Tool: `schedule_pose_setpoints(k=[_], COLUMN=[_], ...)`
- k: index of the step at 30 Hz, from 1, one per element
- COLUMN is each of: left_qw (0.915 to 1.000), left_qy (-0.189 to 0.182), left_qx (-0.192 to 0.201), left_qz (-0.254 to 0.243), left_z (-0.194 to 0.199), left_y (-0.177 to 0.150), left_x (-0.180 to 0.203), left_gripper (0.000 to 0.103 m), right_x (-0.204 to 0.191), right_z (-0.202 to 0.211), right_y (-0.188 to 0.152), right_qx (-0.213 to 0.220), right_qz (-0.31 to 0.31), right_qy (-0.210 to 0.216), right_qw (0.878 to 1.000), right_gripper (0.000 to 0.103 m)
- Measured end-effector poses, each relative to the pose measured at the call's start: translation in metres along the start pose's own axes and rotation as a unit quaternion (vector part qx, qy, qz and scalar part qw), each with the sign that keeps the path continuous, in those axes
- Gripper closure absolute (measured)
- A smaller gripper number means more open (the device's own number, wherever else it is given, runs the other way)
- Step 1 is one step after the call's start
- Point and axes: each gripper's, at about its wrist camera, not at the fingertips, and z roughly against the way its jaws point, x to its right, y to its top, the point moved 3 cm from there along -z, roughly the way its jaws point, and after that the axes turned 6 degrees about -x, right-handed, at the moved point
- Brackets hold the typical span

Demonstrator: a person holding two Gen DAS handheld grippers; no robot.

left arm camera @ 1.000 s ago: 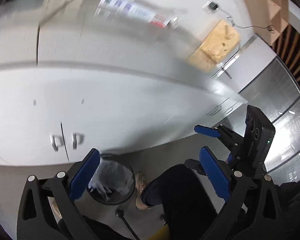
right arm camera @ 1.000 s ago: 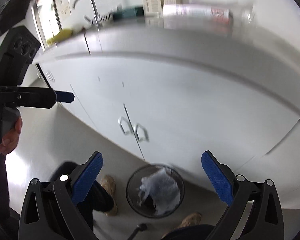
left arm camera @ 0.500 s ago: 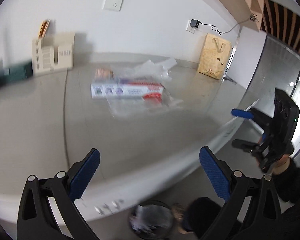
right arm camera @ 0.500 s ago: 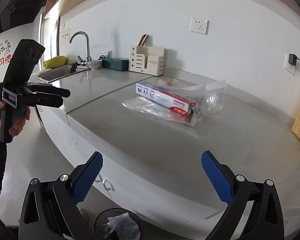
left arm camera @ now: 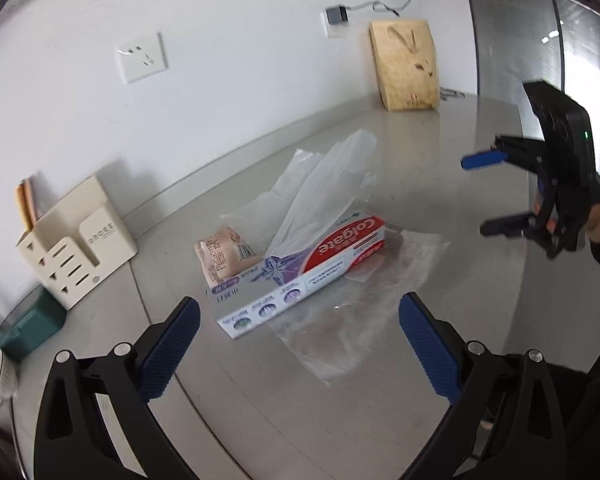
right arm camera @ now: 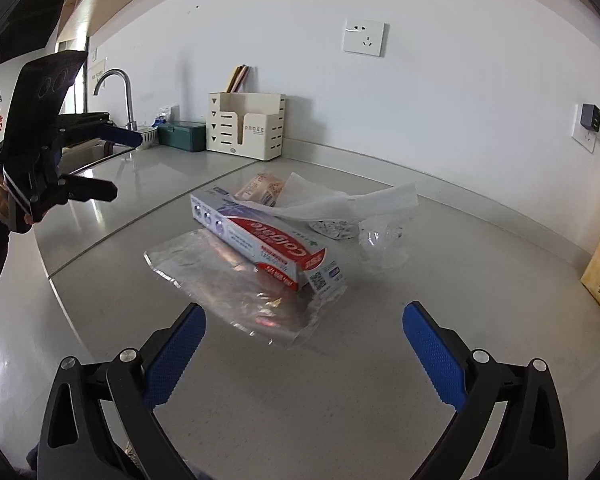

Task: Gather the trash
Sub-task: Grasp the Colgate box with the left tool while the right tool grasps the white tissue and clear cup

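With both grippers' jaws spread empty, the clear film [right arm camera: 236, 280] under the toothpaste box [right arm camera: 260, 236] may slip when pinched.

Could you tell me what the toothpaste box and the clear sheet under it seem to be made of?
The toothpaste box looks like glossy printed cardboard: sharp folded edges, flat panels, an open end flap. The clear sheet appears to be thin plastic film: transparent, wrinkled, with bright glints. Both grippers hover open.
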Motion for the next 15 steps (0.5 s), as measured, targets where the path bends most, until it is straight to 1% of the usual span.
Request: schedule_pose_setpoints(k=[2, 5, 8, 13, 15], left_qw=[0.9994, 0.997, 0.9943, 0.9874, 0.9839], left_qy=[-0.021, -0.04, -0.043, -0.058, -0.063], left_qx=[-0.023, -0.055, -0.082, -0.116, -0.129], left_qz=[-0.015, -0.037, -0.054, -0.091, -0.106], left_z=[-0.024, -0.056, -0.079, -0.105, -0.116], left_y=[0.006, 0.01, 0.015, 0.021, 0.02], left_x=[-0.006, -0.013, -0.021, -0.025, -0.024], left_gripper=[0.004, 0.005, 0.005, 0.005, 0.005], right_x=[0.011, 0.032, 0.052, 0.066, 0.07], right_z=[-0.015, -0.043, -0.071, -0.1, -0.111], right_y=[0.012, 0.03, 0.042, 0.051, 0.052], right_qx=[-0.005, -0.019, -0.041, -0.058, -0.069], right_qz=[0.003, -0.001, -0.013, 0.0, 0.002], right_qy=[0.0, -0.009, -0.006, -0.033, -0.026], right_qw=[1.0, 1.0, 0.999, 0.998, 0.997], right_gripper=[0.003, 0.003, 0.003, 0.003, 0.003])
